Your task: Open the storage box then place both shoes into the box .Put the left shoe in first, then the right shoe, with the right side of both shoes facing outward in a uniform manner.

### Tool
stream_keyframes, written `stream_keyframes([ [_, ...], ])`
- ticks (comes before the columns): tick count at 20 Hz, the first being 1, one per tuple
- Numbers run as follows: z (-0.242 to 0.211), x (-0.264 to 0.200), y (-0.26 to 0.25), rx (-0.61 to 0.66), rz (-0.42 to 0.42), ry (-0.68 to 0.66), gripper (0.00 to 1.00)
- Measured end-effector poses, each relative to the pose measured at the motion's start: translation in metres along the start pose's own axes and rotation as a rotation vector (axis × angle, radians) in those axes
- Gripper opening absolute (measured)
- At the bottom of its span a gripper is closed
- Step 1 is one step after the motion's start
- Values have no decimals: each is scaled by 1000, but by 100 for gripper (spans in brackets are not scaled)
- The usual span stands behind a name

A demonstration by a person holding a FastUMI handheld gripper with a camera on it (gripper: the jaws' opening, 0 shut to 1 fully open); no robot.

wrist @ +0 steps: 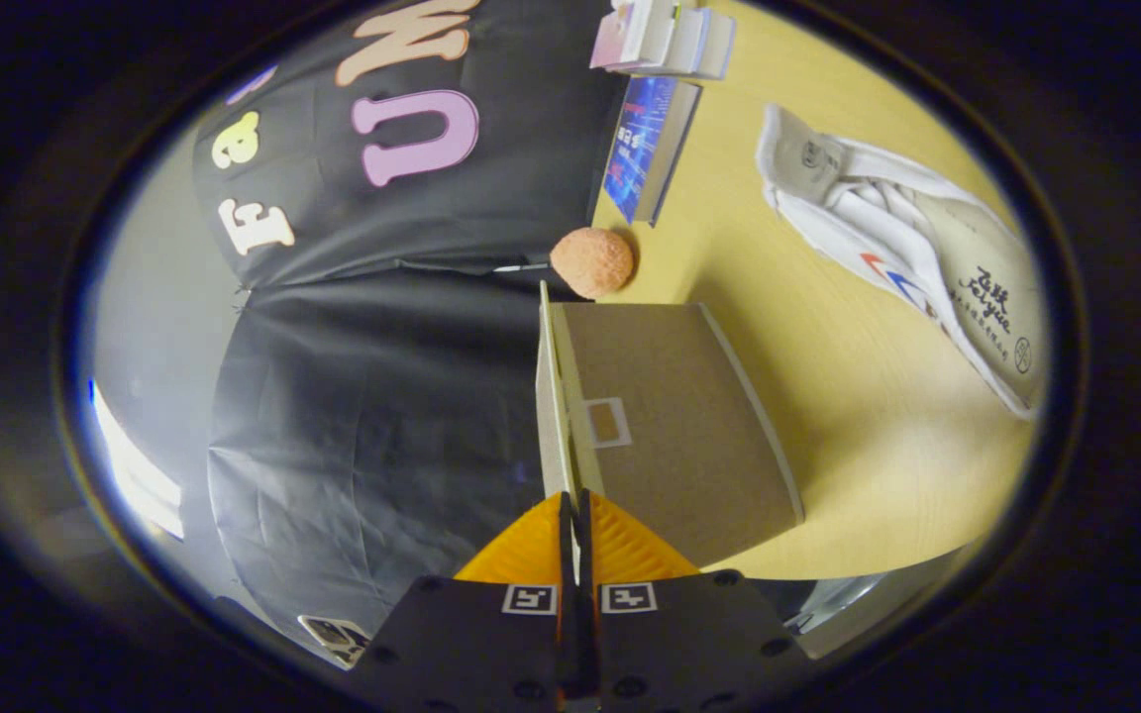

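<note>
The view is rolled on its side, with the yellow table [858, 426] to the right of the fingers. A brown cardboard storage box [674, 426] stands on it just ahead of the fingers. Its thin pale lid flap [552, 396] is seen edge-on, running straight out from the fingertips. My gripper [575, 510] is shut on the near edge of that lid, both fingers pressed against it. A white shoe [912, 253] with red and blue stripes lies on its side on the table beyond the box, sole turned toward me.
An orange-pink ball [592, 261] rests on the table right behind the box. Further back stand a blue book [648, 149] and a stack of books [665, 38]. The black booth cloth [382, 396] hangs on the far side of the lid.
</note>
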State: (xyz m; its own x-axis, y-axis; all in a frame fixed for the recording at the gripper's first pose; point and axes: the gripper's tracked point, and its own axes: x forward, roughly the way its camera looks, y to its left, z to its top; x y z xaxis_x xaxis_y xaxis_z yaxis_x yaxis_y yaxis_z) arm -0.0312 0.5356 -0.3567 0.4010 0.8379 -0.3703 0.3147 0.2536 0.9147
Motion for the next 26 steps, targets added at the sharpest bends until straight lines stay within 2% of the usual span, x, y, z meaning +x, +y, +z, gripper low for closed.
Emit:
stream_keyframes([
  [4, -9, -1, 33, -109, 23, -6, 2],
  [11, -24, 14, 89, -221, 81, -4, 2],
  [16, -61, 35, 161, -395, 151, 47, 2],
  [20, -94, 55, 197, -522, 170, 98, 2],
  [24, -116, 81, 204, -559, 164, 141, 2],
  [26, -122, 97, 199, -570, 131, 148, 2],
])
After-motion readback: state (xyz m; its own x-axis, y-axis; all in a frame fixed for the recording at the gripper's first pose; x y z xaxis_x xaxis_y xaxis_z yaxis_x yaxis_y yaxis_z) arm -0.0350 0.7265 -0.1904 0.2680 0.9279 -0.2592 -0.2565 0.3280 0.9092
